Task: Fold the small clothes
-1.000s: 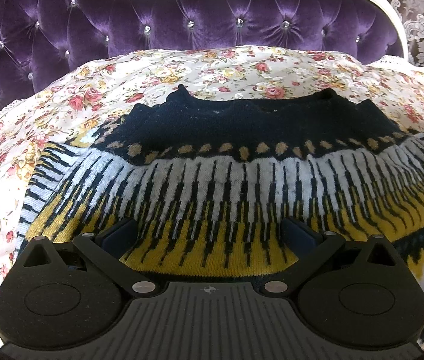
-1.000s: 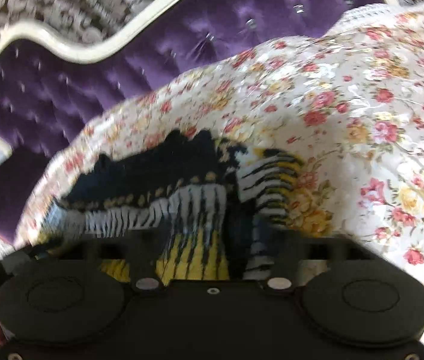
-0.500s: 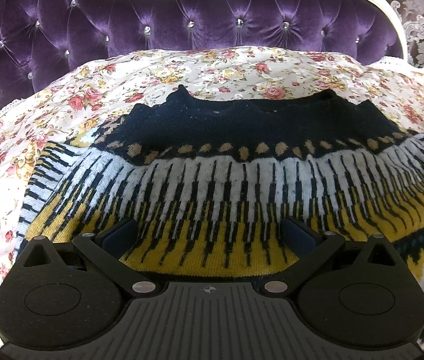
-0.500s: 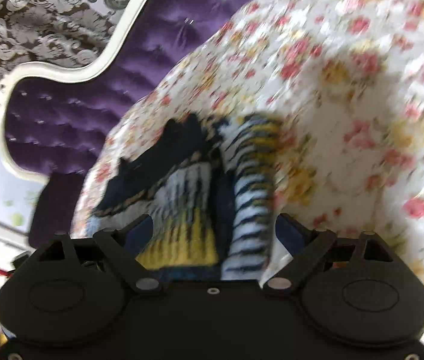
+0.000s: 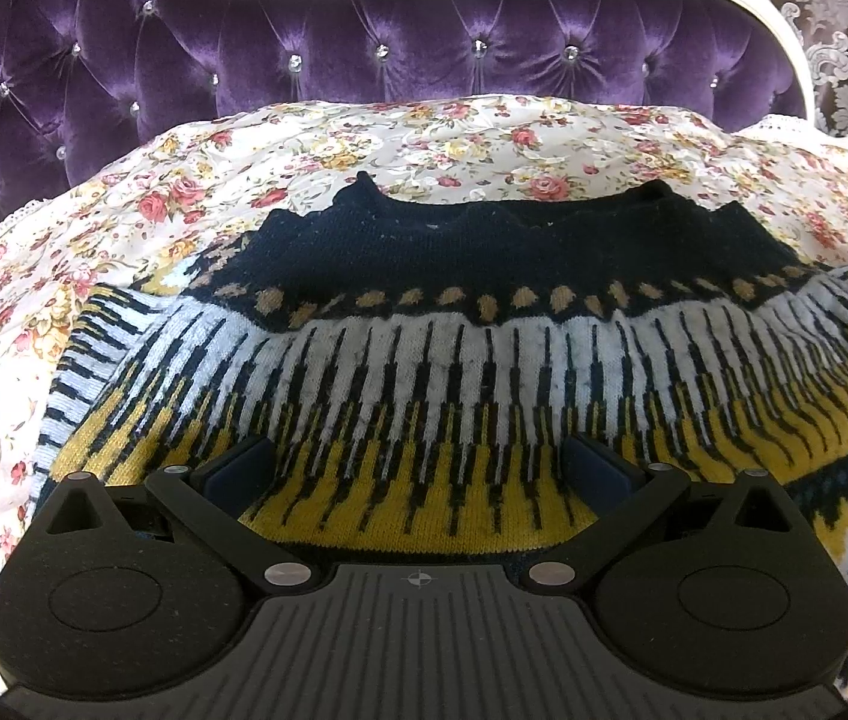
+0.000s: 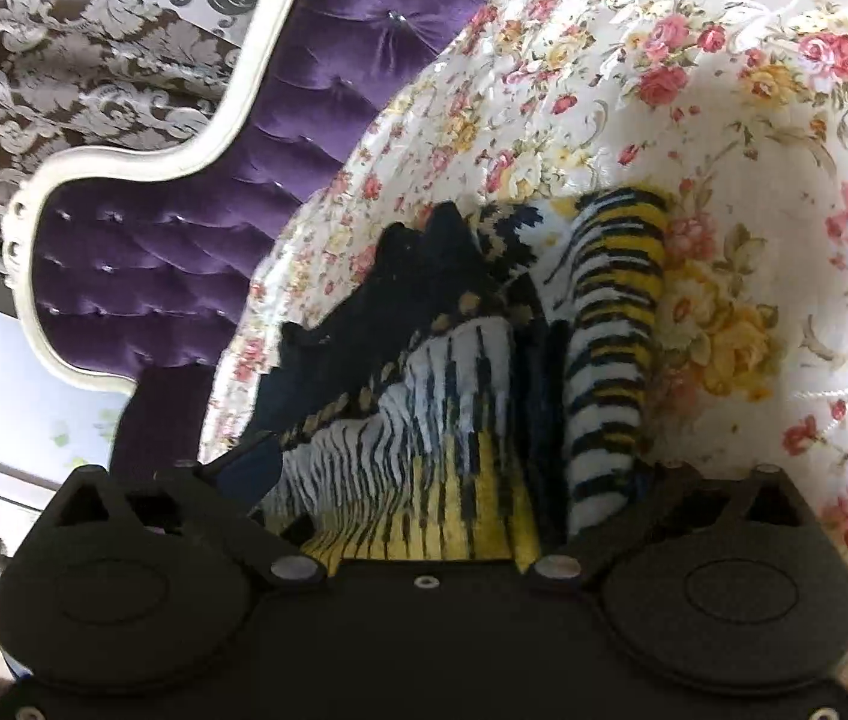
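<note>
Sweater [image 5: 424,360] flat on floral bedspread [image 5: 123,228], under both released grippers: left gripper [image 5: 417,468], right gripper [image 6: 442,480].

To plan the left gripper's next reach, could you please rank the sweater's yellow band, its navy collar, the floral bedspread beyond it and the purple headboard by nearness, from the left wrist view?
From the left gripper:
1. Yellow band, between the fingers.
2. Navy collar, straight ahead.
3. Floral bedspread, beyond the collar.
4. Purple headboard, at the back.
</note>
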The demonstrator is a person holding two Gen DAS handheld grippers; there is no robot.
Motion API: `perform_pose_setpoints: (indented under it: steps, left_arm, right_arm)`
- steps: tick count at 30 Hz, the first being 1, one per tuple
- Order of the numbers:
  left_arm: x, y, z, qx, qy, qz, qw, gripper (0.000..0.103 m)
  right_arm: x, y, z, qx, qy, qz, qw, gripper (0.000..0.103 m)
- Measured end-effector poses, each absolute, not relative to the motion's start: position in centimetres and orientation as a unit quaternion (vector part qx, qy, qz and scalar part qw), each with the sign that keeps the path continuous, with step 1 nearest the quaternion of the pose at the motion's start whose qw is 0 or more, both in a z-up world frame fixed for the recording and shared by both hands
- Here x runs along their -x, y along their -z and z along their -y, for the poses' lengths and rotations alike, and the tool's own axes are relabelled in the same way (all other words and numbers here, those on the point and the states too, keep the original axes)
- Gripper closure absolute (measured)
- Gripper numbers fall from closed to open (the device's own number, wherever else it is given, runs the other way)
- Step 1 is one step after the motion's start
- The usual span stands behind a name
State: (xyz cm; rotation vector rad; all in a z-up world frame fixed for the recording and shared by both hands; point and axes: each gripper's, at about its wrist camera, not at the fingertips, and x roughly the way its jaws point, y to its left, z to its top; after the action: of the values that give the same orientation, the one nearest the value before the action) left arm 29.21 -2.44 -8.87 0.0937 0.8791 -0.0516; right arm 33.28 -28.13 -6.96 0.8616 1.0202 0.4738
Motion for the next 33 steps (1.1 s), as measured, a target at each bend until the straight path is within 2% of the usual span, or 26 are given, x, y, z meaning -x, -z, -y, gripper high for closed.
perform_pose_setpoints:
  steps: [3, 5, 7, 10, 13, 18, 20, 21, 22, 26, 29, 30, 31, 33]
  left_arm:
    - [-29.2, 8.5, 2.5, -0.045, 0.026, -0.424, 0.904, 0.000]
    - [-29.5, 7.8, 2.5, -0.045, 0.029, -0.435, 0.899, 0.001]
    - [-30.2, 6.8, 2.6, -0.049, 0.033, -0.440, 0.896, 0.002]
    - [-31.6, 5.3, 3.2, -0.072, 0.018, -0.417, 0.906, 0.003]
    - [-33.4, 5.1, 3.7, -0.070, 0.009, -0.414, 0.907, 0.003]
    - [-35.9, 7.7, 4.8, -0.089, -0.001, -0.441, 0.893, 0.000]
    - [-35.7, 8.1, 4.3, -0.061, -0.004, -0.437, 0.897, 0.000]
    - [-35.7, 8.4, 4.0, -0.046, -0.004, -0.437, 0.898, 0.000]
    - [-35.6, 8.5, 3.6, -0.041, -0.001, -0.435, 0.900, 0.000]
    - [-35.4, 8.6, 3.4, -0.039, 0.006, -0.427, 0.903, 0.000]
    - [-35.3, 8.5, 3.5, -0.040, 0.004, -0.425, 0.904, 0.000]
    - [-35.2, 8.5, 3.5, -0.038, 0.005, -0.424, 0.905, 0.000]
    - [-35.1, 8.5, 3.4, -0.037, 0.006, -0.423, 0.906, 0.000]
    - [-35.1, 8.3, 3.1, -0.030, 0.009, -0.426, 0.904, 0.000]
  right_arm:
    - [-33.0, 6.9, 28.1, -0.392, -0.218, -0.468, 0.761, 0.002]
    - [-32.7, 6.6, 28.2, -0.375, -0.203, -0.472, 0.772, 0.015]
    - [-32.4, 6.2, 28.2, -0.351, -0.187, -0.475, 0.785, 0.038]
    - [-32.1, 5.8, 28.1, -0.330, -0.178, -0.474, 0.797, 0.047]
    - [-32.0, 5.4, 28.1, -0.327, -0.185, -0.470, 0.799, 0.047]
    - [-32.0, 5.3, 28.5, -0.345, -0.202, -0.465, 0.790, 0.043]
    - [-32.0, 5.4, 28.5, -0.360, -0.210, -0.465, 0.781, 0.032]
    - [-32.1, 5.6, 28.3, -0.366, -0.219, -0.468, 0.774, 0.020]
    - [-32.1, 5.6, 28.1, -0.366, -0.226, -0.470, 0.770, 0.014]
    - [-32.2, 5.5, 26.4, -0.331, -0.220, -0.481, 0.781, 0.012]
    - [-32.3, 5.6, 25.7, -0.320, -0.218, -0.484, 0.785, 0.012]
    - [-32.2, 5.4, 25.6, -0.314, -0.216, -0.482, 0.789, 0.017]
    - [-32.1, 5.3, 25.6, -0.307, -0.213, -0.481, 0.793, 0.029]
    - [-32.0, 5.1, 25.6, -0.289, -0.201, -0.481, 0.803, 0.045]
